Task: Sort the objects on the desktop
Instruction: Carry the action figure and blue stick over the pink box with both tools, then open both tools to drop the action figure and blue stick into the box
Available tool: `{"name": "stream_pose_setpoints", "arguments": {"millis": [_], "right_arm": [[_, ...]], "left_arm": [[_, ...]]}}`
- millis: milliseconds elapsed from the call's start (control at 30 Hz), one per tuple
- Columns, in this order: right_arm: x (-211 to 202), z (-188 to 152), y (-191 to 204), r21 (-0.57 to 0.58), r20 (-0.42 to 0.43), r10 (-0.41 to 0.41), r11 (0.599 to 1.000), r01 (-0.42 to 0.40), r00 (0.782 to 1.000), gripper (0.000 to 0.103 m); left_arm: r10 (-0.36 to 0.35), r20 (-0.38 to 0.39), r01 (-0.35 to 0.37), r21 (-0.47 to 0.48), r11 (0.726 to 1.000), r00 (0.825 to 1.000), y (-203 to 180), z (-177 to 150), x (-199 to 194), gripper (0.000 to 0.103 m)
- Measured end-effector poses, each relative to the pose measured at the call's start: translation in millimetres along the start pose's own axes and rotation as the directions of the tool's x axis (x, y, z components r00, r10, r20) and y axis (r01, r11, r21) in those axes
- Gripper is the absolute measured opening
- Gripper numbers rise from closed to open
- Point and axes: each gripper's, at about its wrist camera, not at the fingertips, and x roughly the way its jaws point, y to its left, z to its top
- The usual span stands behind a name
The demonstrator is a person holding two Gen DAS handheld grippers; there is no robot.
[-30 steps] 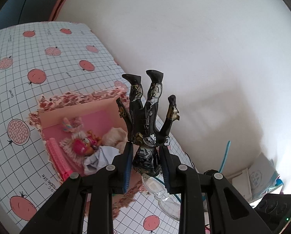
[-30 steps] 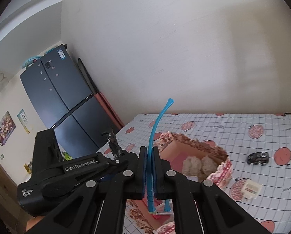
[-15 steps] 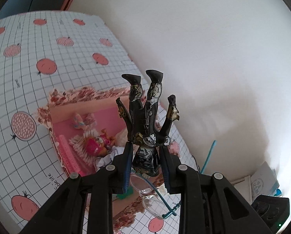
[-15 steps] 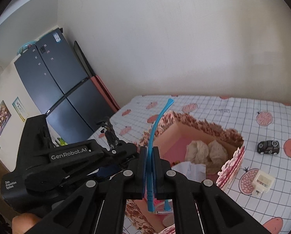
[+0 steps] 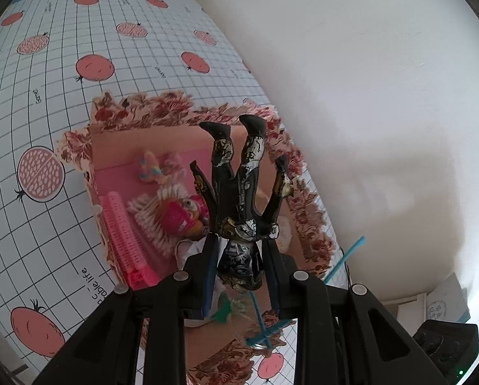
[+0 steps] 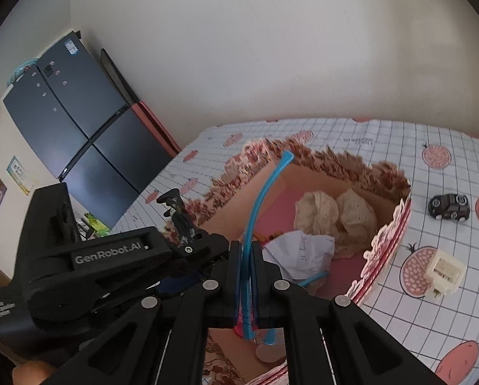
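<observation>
My left gripper (image 5: 241, 247) is shut on a black and silver figurine (image 5: 239, 192), held head down with its boots pointing up. It hangs over a floral-edged box (image 5: 162, 109) with a pink floor. My right gripper (image 6: 246, 247) is shut on the blue temple (image 6: 261, 199) of a pair of glasses. The temple curves up over the same box (image 6: 351, 163), and the lenses are hidden below the fingers. In the left wrist view the glasses (image 5: 255, 324) show under my left fingers. The left gripper (image 6: 104, 253) sits just left of the right one.
The box holds a doll (image 5: 175, 218), a pink comb (image 5: 124, 234), beige cloth balls (image 6: 335, 215) and white paper (image 6: 300, 250). A black toy car (image 6: 449, 205) and a white block (image 6: 443, 269) lie on the grid tablecloth to the right. A dark fridge (image 6: 72, 128) stands beyond the table.
Both grippers have sunk toward the box, which now looks larger and nearer in both views. The figurine and the glasses stay clamped as before.
</observation>
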Motion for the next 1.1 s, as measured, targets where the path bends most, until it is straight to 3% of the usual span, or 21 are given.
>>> {"name": "stream_pose_setpoints", "arguments": {"millis": [100, 233, 533, 667, 767, 900, 1100], "right_arm": [[5.3, -1.3, -2.7, 0.010, -0.013, -0.010, 1.000, 0.010, 1.000, 0.009], [10.1, -1.0, -6.5, 0.026, -0.030, -0.030, 0.999, 0.031, 0.999, 0.010], [9.1, -2.0, -7.1, 0.027, -0.042, -0.053, 0.998, 0.054, 0.998, 0.015], [1.7, -0.2, -9.2, 0.049, -0.029, -0.057, 0.997, 0.059, 0.998, 0.039], [-3.6, 2.1, -9.4, 0.050, -0.017, -0.072, 0.996, 0.072, 0.997, 0.042], [-10.9, 5.9, -8.1, 0.040, 0.003, -0.087, 0.995, 0.087, 0.996, 0.057], [-21.3, 10.0, -9.9, 0.046, 0.029, -0.109, 0.993, 0.107, 0.994, 0.063]], "left_arm": [[0.013, -0.011, -0.013, -0.019, 1.000, 1.000, 4.2, -0.8, 5.1, 0.029], [0.019, -0.024, -0.020, -0.030, 0.999, 1.000, 6.4, -1.3, 9.3, 0.055], [0.022, -0.028, -0.022, -0.034, 0.999, 0.999, 3.7, 0.0, 12.6, 0.069], [0.035, -0.024, -0.036, -0.030, 0.999, 0.999, 1.4, 0.0, 10.0, 0.074], [0.057, -0.008, -0.057, -0.007, 0.998, 0.998, -2.6, 0.5, 5.8, 0.075], [0.077, 0.005, -0.077, 0.023, 0.997, 0.997, -6.8, 0.1, 1.5, 0.081], [0.080, 0.003, -0.080, 0.021, 0.997, 0.997, -5.3, 1.3, -2.4, 0.081]]}}
